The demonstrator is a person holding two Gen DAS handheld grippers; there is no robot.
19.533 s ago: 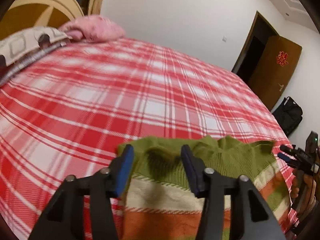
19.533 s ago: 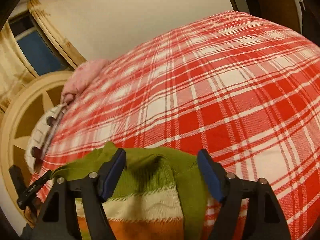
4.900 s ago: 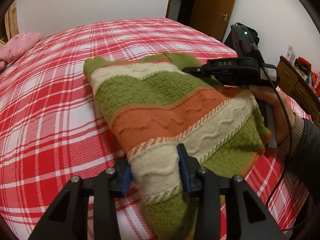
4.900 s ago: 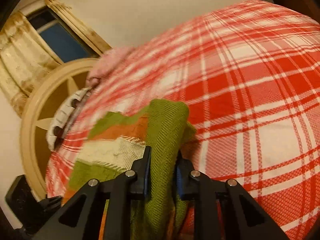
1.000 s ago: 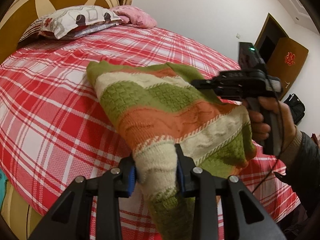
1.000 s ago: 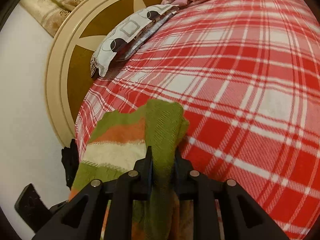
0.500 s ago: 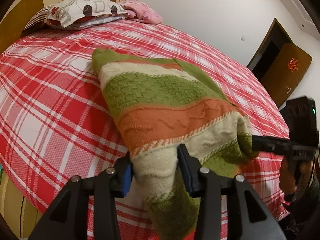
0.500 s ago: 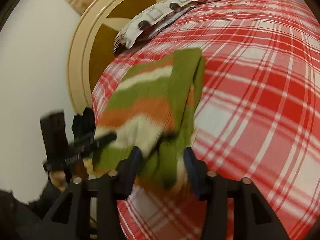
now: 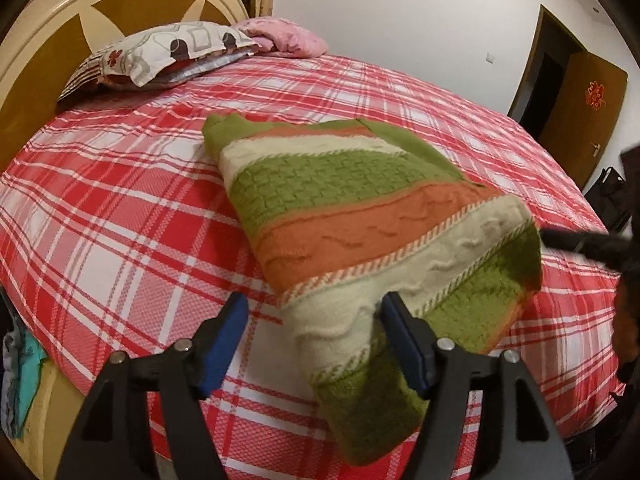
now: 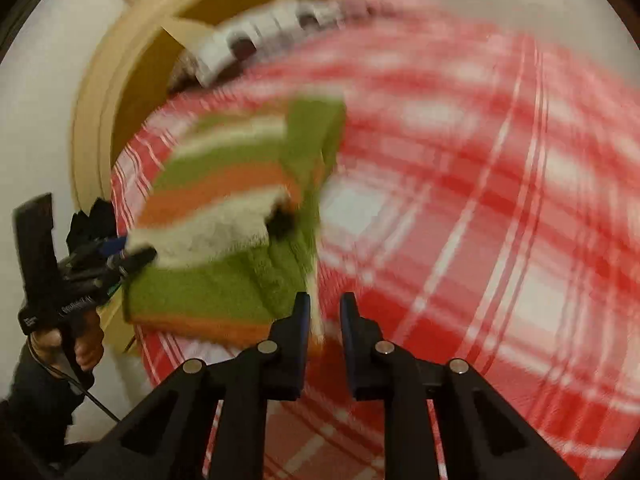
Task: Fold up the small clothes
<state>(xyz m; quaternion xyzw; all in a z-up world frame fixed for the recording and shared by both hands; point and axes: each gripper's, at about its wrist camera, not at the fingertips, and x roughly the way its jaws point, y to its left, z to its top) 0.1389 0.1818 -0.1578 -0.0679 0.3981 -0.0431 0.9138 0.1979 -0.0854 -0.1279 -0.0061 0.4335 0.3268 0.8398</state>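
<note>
Left wrist view: folded striped sweater (image 9: 360,216) lies on the plaid bed (image 9: 120,208), near corner at the bed's near edge. Left gripper (image 9: 316,332) has just been opening; jaws wide, that corner between them, right pad touching it, left pad apart. Bare bedspread left and behind, up to the pillows (image 9: 168,52).

Right wrist view, blurred: right gripper (image 10: 325,322) has just been closing; jaws nearly together, nothing held, sweater edge just beside. Open plaid to the right.
</note>
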